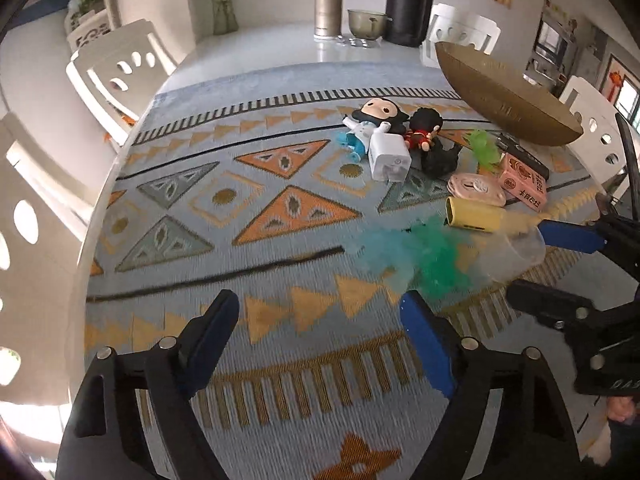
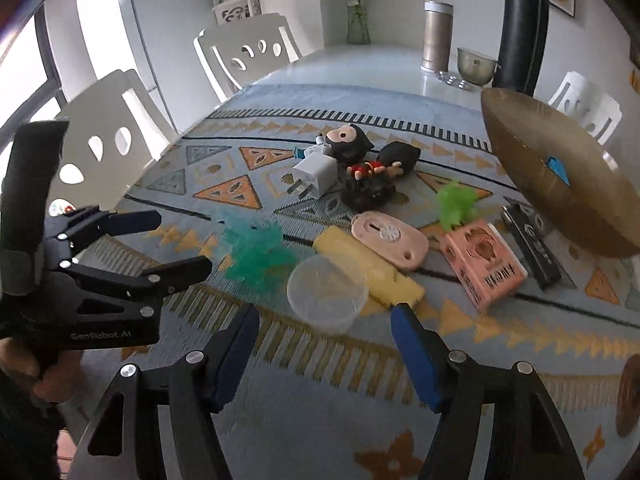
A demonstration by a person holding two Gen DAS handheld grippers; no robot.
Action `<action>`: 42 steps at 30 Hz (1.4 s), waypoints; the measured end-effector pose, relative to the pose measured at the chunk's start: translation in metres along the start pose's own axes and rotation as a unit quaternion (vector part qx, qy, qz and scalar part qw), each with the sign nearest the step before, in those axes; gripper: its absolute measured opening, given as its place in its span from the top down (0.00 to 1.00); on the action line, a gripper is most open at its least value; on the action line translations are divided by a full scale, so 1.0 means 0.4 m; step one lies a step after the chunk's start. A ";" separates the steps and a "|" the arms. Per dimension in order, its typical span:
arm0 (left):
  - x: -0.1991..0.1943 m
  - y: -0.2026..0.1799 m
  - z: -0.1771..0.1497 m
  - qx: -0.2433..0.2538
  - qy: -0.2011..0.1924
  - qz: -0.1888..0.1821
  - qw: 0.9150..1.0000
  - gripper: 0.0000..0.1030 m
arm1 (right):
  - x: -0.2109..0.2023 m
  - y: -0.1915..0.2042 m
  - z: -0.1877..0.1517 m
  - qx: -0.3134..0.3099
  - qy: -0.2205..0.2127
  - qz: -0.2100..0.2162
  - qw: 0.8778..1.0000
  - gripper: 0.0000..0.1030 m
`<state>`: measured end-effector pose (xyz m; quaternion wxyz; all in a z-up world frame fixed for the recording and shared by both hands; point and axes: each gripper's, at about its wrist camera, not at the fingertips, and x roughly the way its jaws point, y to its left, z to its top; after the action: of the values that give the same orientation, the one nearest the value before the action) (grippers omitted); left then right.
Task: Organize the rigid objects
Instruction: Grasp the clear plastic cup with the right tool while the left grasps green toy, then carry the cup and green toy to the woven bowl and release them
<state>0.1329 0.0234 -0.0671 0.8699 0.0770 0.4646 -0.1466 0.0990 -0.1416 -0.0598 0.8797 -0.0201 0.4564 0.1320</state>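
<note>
Blue-padded right tool (image 2: pixel 324 320) gapes around clear cup (image 2: pixel 327 297), unpressed.

- On a patterned cloth (image 2: pixel 280 392) covering a table (image 2: pixel 360 60), small items lie clustered toward the right.
- A clear cup (image 2: pixel 326 294) lies on its side nearest the camera, a spiky toy (image 2: pixel 252 254) just left of it and a flat block (image 2: pixel 368 270) touching behind.
- A charger plug (image 2: pixel 316 172) and two figurines (image 2: pixel 352 142) lie farther back.
- A large bowl (image 2: pixel 560 184) sits at far right.
- Beyond the cloth stand a canister (image 2: pixel 437 36) and a tall bottle (image 2: pixel 520 28).
</note>
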 end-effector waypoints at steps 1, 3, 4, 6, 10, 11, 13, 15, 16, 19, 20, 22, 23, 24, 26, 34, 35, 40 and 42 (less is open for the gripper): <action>0.004 -0.006 0.006 0.008 0.000 -0.005 1.000 0.21 | 0.009 0.001 0.005 0.001 -0.001 -0.001 1.000 0.38; 0.015 -0.024 0.020 0.028 0.002 -0.007 1.000 0.21 | 0.025 0.000 0.010 0.001 -0.001 -0.007 1.000 0.42; 0.023 -0.034 0.027 0.039 0.002 -0.004 0.999 0.21 | 0.030 -0.001 0.011 0.001 -0.001 -0.009 1.000 0.48; 0.037 -0.048 0.042 0.052 0.003 -0.012 0.999 0.40 | 0.039 -0.007 0.012 0.005 0.001 -0.002 1.000 0.62; 0.039 -0.053 0.054 0.044 -0.003 -0.041 0.998 0.65 | 0.033 -0.025 0.010 0.014 -0.008 0.001 1.000 0.64; 0.037 -0.057 0.052 0.045 -0.008 -0.035 0.998 0.65 | 0.024 -0.026 0.008 0.013 -0.013 0.000 1.000 0.64; 0.022 -0.060 0.043 0.041 -0.020 -0.030 0.999 0.65 | 0.006 -0.028 0.006 0.011 -0.024 0.000 1.000 0.64; -0.006 -0.054 0.032 0.023 -0.030 -0.020 0.999 0.65 | -0.019 -0.031 0.000 0.011 -0.033 0.000 0.999 0.64; -0.022 -0.049 0.026 0.011 -0.034 -0.018 0.999 0.65 | -0.031 -0.034 -0.003 0.012 -0.034 0.002 0.999 0.64; -0.085 -0.031 -0.002 -0.028 -0.058 -0.020 0.998 0.65 | -0.079 -0.047 -0.021 0.015 -0.042 0.000 0.999 0.64; -0.105 -0.029 -0.014 -0.038 -0.066 -0.017 0.997 0.65 | -0.096 -0.052 -0.028 0.015 -0.044 -0.003 0.999 0.64; -0.135 -0.026 -0.038 -0.059 -0.075 -0.020 0.995 0.65 | -0.134 -0.065 -0.052 0.015 -0.047 -0.015 0.999 0.64; -0.150 -0.026 -0.054 -0.071 -0.081 -0.028 0.994 0.65 | -0.147 -0.072 -0.063 0.016 -0.048 -0.017 0.999 0.64; -0.160 -0.030 -0.069 -0.078 -0.086 -0.032 0.993 0.65 | -0.160 -0.082 -0.078 0.018 -0.047 -0.019 0.999 0.64; -0.167 -0.044 -0.099 -0.087 -0.094 -0.032 0.991 0.65 | -0.167 -0.097 -0.107 0.022 -0.039 -0.023 0.999 0.64; -0.132 -0.070 -0.120 -0.091 -0.082 -0.040 0.992 0.65 | -0.129 -0.146 -0.181 0.036 -0.006 -0.007 0.999 0.64; -0.128 -0.071 -0.122 -0.089 -0.078 -0.038 0.992 0.65 | -0.126 -0.146 -0.185 0.034 -0.004 -0.008 0.999 0.64; -0.130 -0.086 -0.124 -0.079 -0.080 -0.032 0.993 0.65 | -0.128 -0.159 -0.224 0.038 0.000 0.007 0.999 0.41; -0.127 -0.091 -0.123 -0.076 -0.077 -0.029 0.994 0.65 | -0.137 -0.173 -0.233 0.055 -0.003 0.019 0.998 0.40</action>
<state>0.0557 0.0117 -0.0522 0.9019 -0.0140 0.4078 -0.1413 0.0120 -0.2344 -0.0758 0.8780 0.0378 0.4610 0.1231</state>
